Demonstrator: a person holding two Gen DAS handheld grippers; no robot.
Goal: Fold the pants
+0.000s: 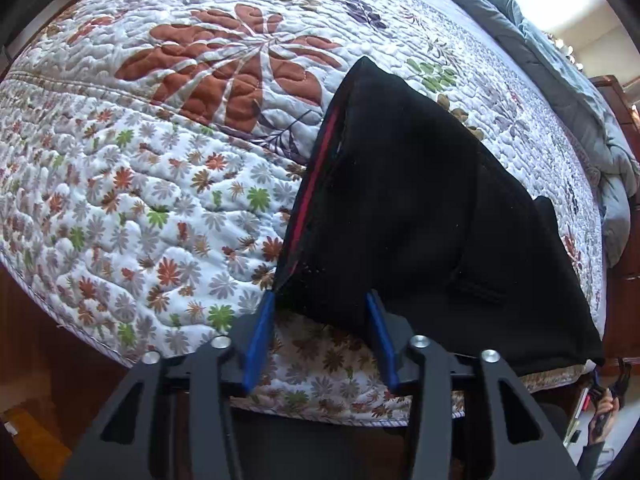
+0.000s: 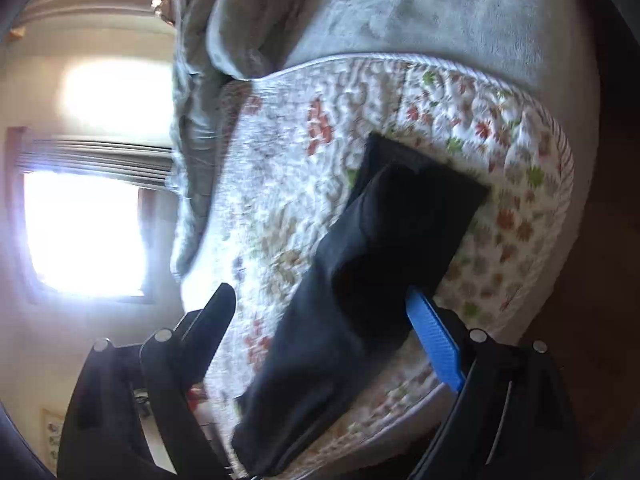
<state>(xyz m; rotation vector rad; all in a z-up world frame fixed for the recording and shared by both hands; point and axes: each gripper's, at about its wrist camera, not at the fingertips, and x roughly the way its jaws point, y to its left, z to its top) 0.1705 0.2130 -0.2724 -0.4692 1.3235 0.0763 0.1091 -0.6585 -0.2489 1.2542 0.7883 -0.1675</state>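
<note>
Black pants (image 1: 420,208) with a red side stripe lie folded on the floral quilt (image 1: 140,200), near the bed's front edge. My left gripper (image 1: 322,300) is open, its blue pads (image 1: 260,340) straddling the near corner of the pants without closing on it. In the right wrist view the pants (image 2: 360,280) lie as a dark folded strip on the quilt (image 2: 500,220). My right gripper (image 2: 320,300) is open wide, one blue pad (image 2: 434,336) beside the pants' edge, the other finger (image 2: 216,316) off to the left. That view is blurred.
A grey-blue blanket (image 1: 580,92) is bunched along the far side of the bed; it also shows in the right wrist view (image 2: 400,12). A bright window (image 2: 80,232) is at the left. Dark wood floor (image 1: 40,360) lies beyond the quilt's edge.
</note>
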